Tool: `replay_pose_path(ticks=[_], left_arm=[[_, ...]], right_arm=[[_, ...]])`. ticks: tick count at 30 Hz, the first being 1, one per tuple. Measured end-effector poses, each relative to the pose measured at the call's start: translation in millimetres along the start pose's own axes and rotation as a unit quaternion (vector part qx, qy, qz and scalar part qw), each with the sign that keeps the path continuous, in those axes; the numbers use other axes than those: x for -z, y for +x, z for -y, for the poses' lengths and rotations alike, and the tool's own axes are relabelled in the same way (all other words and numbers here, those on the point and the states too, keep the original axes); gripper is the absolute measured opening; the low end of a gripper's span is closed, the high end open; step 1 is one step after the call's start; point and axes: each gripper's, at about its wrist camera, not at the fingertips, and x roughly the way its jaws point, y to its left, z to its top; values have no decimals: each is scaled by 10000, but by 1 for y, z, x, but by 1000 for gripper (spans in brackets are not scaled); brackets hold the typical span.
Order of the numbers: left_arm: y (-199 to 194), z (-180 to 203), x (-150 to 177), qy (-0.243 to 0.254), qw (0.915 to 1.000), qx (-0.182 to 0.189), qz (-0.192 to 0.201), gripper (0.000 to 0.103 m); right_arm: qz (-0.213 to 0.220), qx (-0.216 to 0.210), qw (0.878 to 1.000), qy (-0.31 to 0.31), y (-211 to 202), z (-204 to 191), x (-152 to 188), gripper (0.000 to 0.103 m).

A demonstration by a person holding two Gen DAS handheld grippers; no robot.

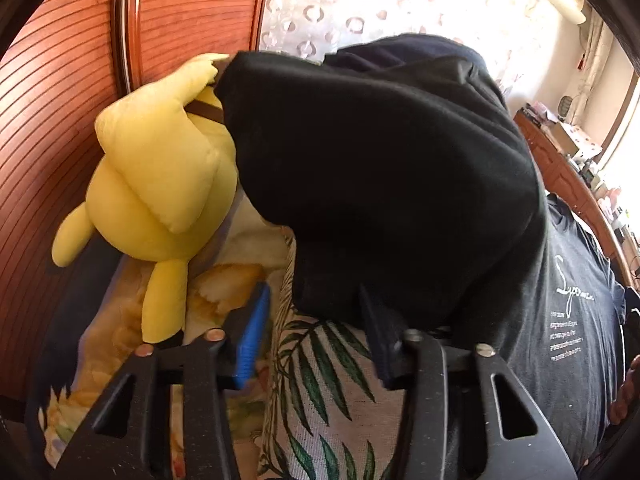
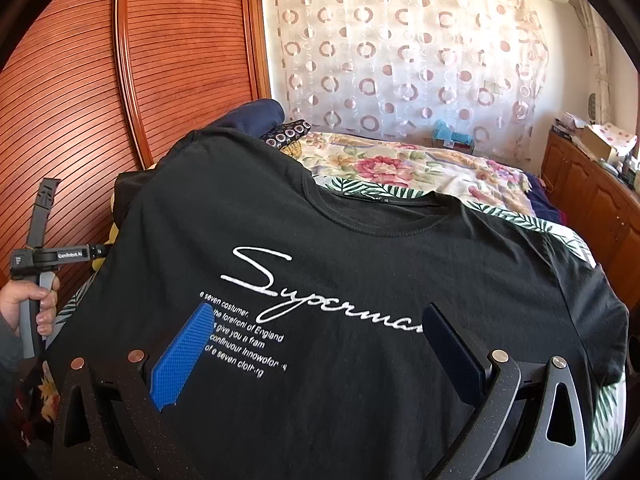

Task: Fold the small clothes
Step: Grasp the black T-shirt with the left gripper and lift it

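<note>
One black T-shirt [image 2: 320, 280] lies chest-up on the leaf-print cover [image 1: 320, 380], its white lettering facing up; one sleeve is lifted and bunched just ahead of the left gripper [image 1: 316, 320]. That gripper's two jaws stand apart — the sleeve hem hangs at the far pad, not pinched. The right gripper [image 2: 316, 336] hovers over the chest print, its two jaws wide apart on nothing. One hand [image 2: 30, 306] holds the left gripper's handle. One yellow plush toy [image 1: 160, 184] rests beside the wooden slatted doors [image 2: 80, 80].
</note>
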Motion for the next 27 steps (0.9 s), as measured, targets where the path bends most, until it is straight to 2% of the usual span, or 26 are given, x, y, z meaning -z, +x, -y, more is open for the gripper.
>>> replay_pose_path(ticks=[5,7,11,13,19,23,27], left_arm=[[-6,10,-2,257,9995,-150,93,13],[-11,14,-2,362,9990,-175,172,9],[-45,25,-12,371,9974,-4,622,8],[-67,40,-25,526,9945,129,898,8],[-104,112,-62,1203,9810,760,1315,7],[-106,166,-67,1681,9698,1311,1186,7],[-91,205,-48,2051,9631,1526,838,8]], right_arm=[[-23,-77,10000,-10,6,1,-2,103],[-29,-101,9999,-9,8,1,-1,103],[-42,-112,9999,19,9,4,2,103],[-53,-103,9999,63,10,7,1,103],[50,-40,9997,253,1,14,0,103],[171,62,9990,412,-11,21,3,103],[238,183,9979,580,-21,26,12,103]])
